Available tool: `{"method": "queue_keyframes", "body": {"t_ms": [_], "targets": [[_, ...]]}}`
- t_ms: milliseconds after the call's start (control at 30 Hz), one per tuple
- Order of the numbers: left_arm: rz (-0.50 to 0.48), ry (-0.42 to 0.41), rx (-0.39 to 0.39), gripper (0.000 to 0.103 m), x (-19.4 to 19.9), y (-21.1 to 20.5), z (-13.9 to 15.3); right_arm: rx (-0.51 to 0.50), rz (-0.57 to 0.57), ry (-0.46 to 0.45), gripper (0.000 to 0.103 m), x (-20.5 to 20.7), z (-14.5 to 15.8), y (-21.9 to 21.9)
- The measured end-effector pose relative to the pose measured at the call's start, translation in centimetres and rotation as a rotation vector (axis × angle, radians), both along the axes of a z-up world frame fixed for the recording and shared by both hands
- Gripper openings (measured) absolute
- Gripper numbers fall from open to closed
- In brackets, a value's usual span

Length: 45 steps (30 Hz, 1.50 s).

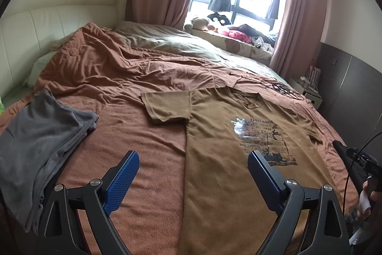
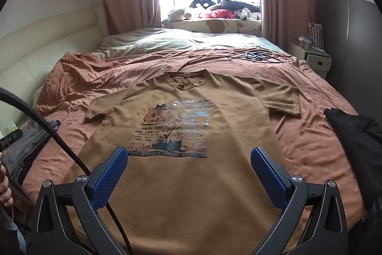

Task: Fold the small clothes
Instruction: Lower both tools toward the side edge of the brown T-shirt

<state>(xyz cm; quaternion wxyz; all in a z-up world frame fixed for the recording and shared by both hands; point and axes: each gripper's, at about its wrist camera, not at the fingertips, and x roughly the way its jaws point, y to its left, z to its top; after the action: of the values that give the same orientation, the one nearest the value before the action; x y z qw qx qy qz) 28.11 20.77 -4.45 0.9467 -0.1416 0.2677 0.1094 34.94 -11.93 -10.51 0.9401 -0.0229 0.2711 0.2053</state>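
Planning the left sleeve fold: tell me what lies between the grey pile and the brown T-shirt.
Only bare orange blanket separates the grey pile from the brown T-shirt, shown in the left wrist view.

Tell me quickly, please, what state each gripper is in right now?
Left gripper: open, holding nothing, above the brown T-shirt.
Right gripper: open, holding nothing.

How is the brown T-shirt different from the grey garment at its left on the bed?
The brown T-shirt is spread flat with both sleeves out; the grey garment lies folded in layers. The brown T-shirt bears a printed picture with cats and text; the grey garment looks plain. The brown T-shirt lies in the middle of the bed; the grey garment lies near the left edge. Both rest on the rust-coloured blanket, and no claw touches either.
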Motion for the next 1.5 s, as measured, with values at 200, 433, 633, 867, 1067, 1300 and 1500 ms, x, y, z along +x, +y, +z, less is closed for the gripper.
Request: {"method": "queue_keyframes", "body": {"t_ms": [200,433,633,867,1067,1300,1500], "targets": [[0.023,0.026,-0.017,0.091,3.5,2.1,-0.4,-0.005,0.057,0.049,0.087,4.7,-0.4,2.6],[0.047,0.065,-0.029,0.087,7.4,4.8,-1.2,-0.015,0.117,0.086,0.087,9.3,-0.7,5.9],[0.068,0.104,-0.036,0.085,10.3,6.9,-2.6,-0.007,0.156,0.135,0.082,13.2,-1.8,8.8],[0.108,0.149,-0.095,0.080,13.6,10.2,-4.7,-0.033,0.206,0.172,0.076,17.3,-3.2,13.5],[0.140,0.194,-0.154,0.075,16.5,12.6,-6.7,-0.073,0.242,0.222,0.064,20.5,-5.0,17.9],[0.146,0.253,-0.189,0.068,19.5,15.4,-8.9,-0.132,0.290,0.290,0.047,23.5,-7.7,22.7],[0.154,0.301,-0.242,0.061,22.1,17.8,-10.8,-0.157,0.327,0.336,0.037,25.4,-9.7,27.0]]}}
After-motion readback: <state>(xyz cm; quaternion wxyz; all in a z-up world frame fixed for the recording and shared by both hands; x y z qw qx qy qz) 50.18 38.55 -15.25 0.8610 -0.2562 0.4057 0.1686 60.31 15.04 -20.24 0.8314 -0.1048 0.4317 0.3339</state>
